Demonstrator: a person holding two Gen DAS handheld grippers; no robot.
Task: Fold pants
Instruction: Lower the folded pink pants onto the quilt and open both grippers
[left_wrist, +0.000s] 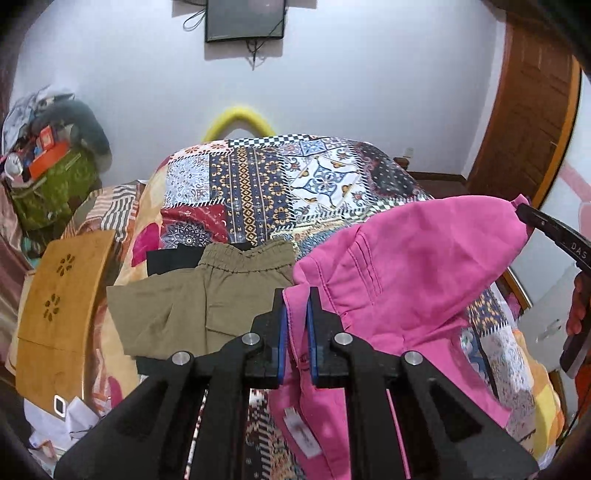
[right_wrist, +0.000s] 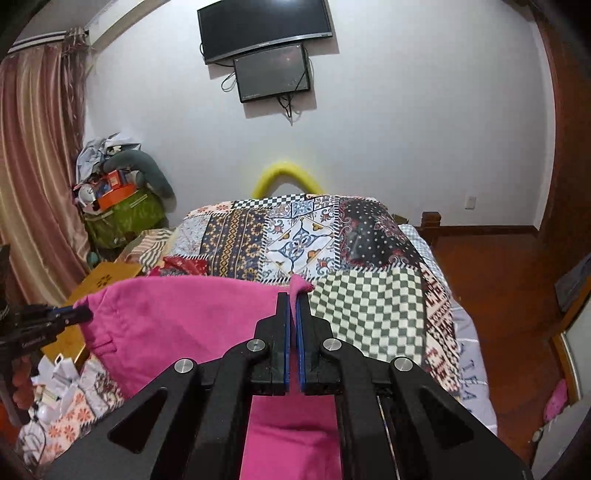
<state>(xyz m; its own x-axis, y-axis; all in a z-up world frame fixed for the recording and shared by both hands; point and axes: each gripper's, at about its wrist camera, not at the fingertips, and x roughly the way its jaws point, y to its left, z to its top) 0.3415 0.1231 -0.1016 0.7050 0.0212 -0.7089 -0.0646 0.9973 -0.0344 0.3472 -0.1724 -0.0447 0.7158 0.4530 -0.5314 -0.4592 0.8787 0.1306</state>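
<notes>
Bright pink pants hang stretched between my two grippers above the patchwork bed. My left gripper is shut on one edge of the pink pants near the waistband, with a white label below. My right gripper is shut on the other corner of the pink pants, a small tip of cloth sticking out past the pads. The right gripper also shows in the left wrist view, the left one in the right wrist view. Khaki pants lie folded on the bed beyond the left gripper.
The bed carries a patchwork cover. A wooden lap board lies at the left. A cluttered green bag stands by the curtain. Two screens hang on the wall. A dark garment lies under the khaki pants.
</notes>
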